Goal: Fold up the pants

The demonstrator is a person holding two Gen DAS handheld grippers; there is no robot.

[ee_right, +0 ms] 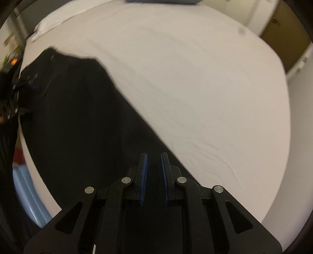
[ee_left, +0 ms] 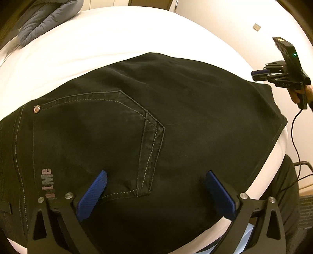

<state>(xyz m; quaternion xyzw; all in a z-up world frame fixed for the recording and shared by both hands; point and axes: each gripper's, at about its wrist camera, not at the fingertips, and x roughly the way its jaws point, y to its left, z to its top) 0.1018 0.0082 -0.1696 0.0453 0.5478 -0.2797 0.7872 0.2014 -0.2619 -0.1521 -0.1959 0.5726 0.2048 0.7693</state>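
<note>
Folded black pants (ee_left: 176, 97) lie flat on a white bed (ee_left: 117, 39), back pocket and stitching facing up. My left gripper (ee_left: 156, 173) hovers over the pocket area near the bed's front edge. It is wide open, with one blue pad (ee_left: 93, 195) on either side and nothing between them. At the far right my right gripper (ee_left: 254, 75) is held by a hand (ee_left: 299, 95) in the air above the pants' right corner. In the blurred right wrist view, that right gripper (ee_right: 153, 155) shows a narrow gap between its pads, empty, above the pants (ee_right: 78, 117) and bed sheet (ee_right: 195, 88).
A grey padded cover (ee_left: 49, 17) lies at the bed's far left corner. A black cable (ee_left: 293, 136) hangs from the right gripper down past the bed's right edge. Bare white sheet stretches beyond the pants. A brown box (ee_right: 283, 35) stands past the bed.
</note>
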